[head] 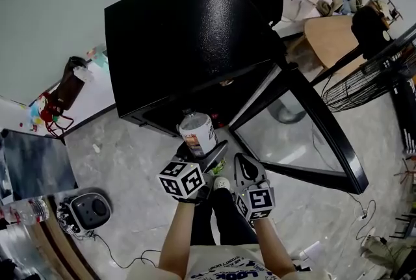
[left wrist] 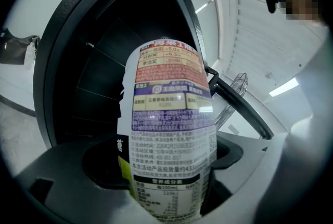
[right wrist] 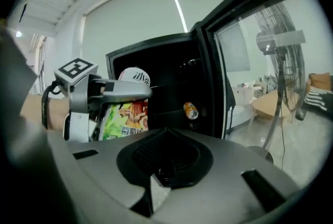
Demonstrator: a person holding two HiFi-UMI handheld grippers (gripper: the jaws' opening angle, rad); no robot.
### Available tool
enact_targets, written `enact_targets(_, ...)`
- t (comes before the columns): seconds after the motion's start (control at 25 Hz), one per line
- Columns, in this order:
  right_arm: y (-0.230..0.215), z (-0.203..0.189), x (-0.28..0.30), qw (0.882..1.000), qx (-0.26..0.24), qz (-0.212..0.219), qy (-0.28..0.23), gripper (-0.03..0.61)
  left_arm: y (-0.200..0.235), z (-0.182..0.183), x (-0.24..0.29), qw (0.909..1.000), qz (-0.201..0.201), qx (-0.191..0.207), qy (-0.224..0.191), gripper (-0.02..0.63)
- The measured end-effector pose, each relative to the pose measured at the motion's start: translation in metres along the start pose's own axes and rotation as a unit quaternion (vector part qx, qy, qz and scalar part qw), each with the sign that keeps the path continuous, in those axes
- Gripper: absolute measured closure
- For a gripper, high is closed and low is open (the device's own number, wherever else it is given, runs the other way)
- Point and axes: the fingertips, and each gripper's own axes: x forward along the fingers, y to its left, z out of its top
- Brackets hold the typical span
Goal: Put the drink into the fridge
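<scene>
Left gripper (head: 199,146) grips the drink bottle (head: 197,130) before the open fridge (head: 182,38). Right gripper (head: 242,165), closed and empty, sits beside the bottle. A can (right wrist: 190,110) shows inside the fridge.

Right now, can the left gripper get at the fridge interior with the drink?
Probably yes: the door stands wide open, and the left gripper, shut on the drink, faces the fridge interior with nothing between.

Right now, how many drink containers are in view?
3. One bottle in the left gripper; one orange can inside the open fridge; one clear bottle lying at the head view's lower left. Others may be hidden in the dark fridge.
</scene>
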Motion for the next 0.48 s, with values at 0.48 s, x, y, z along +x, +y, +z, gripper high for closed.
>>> enact_targets(0.48,0.037,-0.061,0.027,0.993,0.015,0.100,0.069,0.577,0.029,-0.017,0.028,0.9956,-0.011,-0.092,-0.009,0.181)
